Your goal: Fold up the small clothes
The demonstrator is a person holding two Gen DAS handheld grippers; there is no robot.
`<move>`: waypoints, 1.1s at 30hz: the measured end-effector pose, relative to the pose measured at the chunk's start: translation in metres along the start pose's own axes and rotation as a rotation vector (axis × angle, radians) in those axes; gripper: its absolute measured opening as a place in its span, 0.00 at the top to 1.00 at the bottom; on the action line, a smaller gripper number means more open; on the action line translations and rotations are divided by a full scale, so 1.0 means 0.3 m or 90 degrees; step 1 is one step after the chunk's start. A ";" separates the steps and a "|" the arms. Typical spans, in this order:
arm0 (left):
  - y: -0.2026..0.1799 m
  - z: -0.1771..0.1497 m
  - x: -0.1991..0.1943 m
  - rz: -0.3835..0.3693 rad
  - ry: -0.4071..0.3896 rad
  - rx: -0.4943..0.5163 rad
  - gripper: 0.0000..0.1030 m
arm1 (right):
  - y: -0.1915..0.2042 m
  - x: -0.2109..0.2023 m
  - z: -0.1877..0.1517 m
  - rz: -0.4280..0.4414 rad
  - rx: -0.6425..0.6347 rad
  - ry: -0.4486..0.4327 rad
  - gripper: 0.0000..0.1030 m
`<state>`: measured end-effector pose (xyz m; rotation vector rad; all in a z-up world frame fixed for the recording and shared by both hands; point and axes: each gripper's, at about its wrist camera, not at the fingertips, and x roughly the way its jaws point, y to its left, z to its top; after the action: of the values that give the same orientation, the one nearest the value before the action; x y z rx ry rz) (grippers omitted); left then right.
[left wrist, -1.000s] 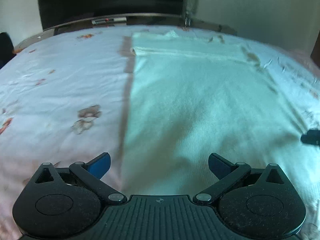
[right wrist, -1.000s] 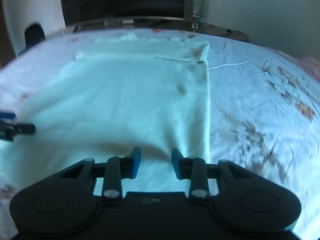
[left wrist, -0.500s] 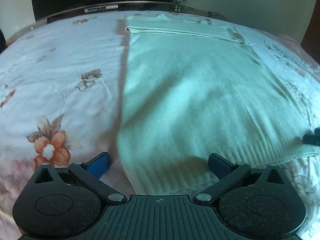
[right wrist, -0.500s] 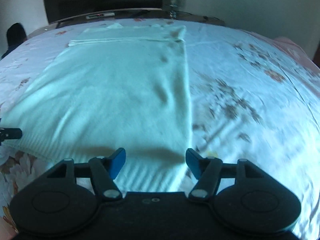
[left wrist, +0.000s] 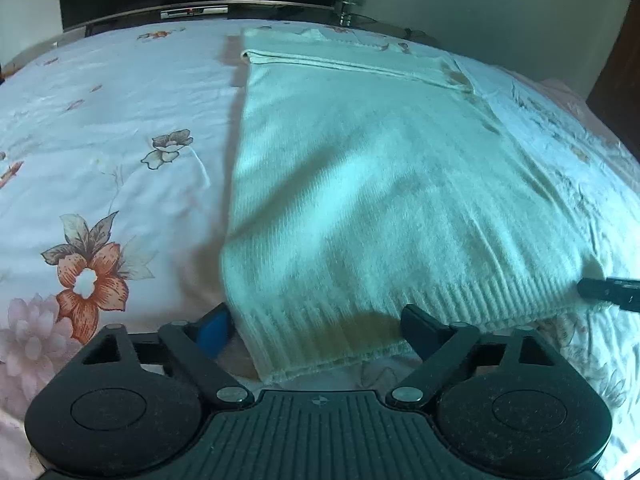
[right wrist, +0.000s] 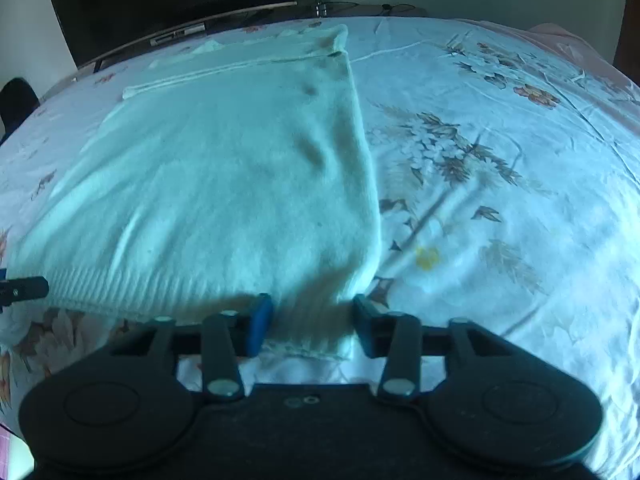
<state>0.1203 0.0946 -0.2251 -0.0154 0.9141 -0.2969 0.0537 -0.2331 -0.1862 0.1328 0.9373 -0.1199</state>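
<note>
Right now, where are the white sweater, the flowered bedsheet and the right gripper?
white sweater (left wrist: pixel 372 184): left wrist view, middle of its knitted body.
flowered bedsheet (left wrist: pixel 120 128): left wrist view, bare patch left of the sweater.
right gripper (right wrist: pixel 312 320): right wrist view, midway between its open fingertips, over the ribbed hem.

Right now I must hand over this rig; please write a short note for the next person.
Left gripper: open, at the near left corner of the sweater, hem between the jaws, not gripped.
Right gripper: open, astride the near right corner of the hem.
The sweater lies flat on the floral sheet, long sides straight, a folded band across the far end.
Done: apparently the side folds.
Left: probably close both grippers on the hem corners, carry the hem to the far end, smooth.
</note>
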 end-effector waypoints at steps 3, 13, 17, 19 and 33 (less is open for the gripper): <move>0.016 0.007 -0.005 -0.007 -0.006 -0.008 0.36 | 0.005 0.003 0.005 0.005 0.008 -0.005 0.71; 0.046 0.065 0.013 -0.067 -0.004 -0.036 0.88 | -0.002 0.007 0.025 0.041 0.042 -0.016 0.90; 0.059 0.121 -0.013 -0.090 -0.050 -0.058 0.90 | -0.024 -0.002 0.057 0.082 0.070 -0.037 0.90; 0.059 0.161 -0.020 -0.103 -0.067 -0.065 0.90 | -0.037 -0.014 0.088 0.102 0.088 -0.055 0.90; 0.073 0.622 0.141 -0.095 -0.189 -0.108 0.90 | -0.080 0.063 0.525 0.162 0.126 -0.194 0.91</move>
<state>0.2959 0.0836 -0.1465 -0.2791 0.6413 -0.3445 0.1859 -0.2838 -0.1109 0.4042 0.5976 0.0035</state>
